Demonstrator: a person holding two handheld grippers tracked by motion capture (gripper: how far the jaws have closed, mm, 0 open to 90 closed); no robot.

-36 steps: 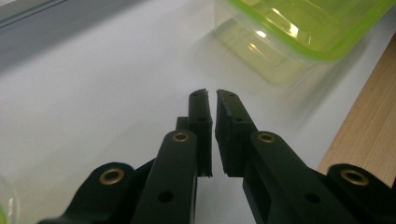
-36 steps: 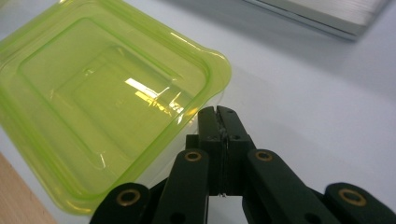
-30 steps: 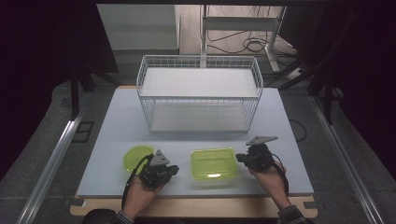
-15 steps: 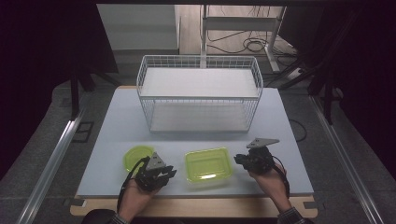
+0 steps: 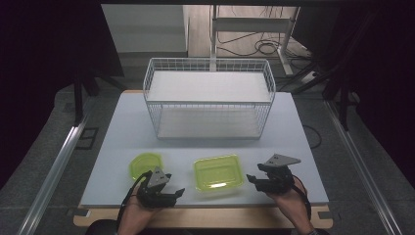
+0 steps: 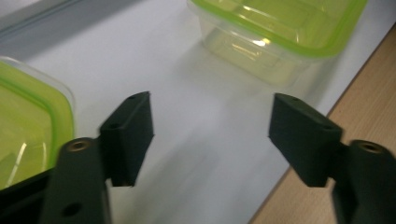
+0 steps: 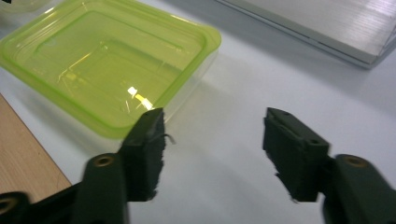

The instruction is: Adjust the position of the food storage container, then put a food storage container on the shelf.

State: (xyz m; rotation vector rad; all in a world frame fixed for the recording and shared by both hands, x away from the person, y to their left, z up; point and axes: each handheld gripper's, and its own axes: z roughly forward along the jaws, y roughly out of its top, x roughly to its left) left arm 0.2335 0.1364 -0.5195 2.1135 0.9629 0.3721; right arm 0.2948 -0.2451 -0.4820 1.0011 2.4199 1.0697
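Behind rect container, wire basket, lid left, both tools apart.

Room: dark surround; grey floor. White-topped table with wooden front edge. Beyond it, pale wall panel, wooden floor strip with black cables, white metal frame.

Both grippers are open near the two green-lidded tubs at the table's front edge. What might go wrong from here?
1. The rectangular tub sits near the table's front edge; a push from the right gripper might slide it off.
2. The left gripper has the small tub just beside one jaw; closing may clip its lid.
3. Both tubs look clear and light, so a one-sided grip could tip them.
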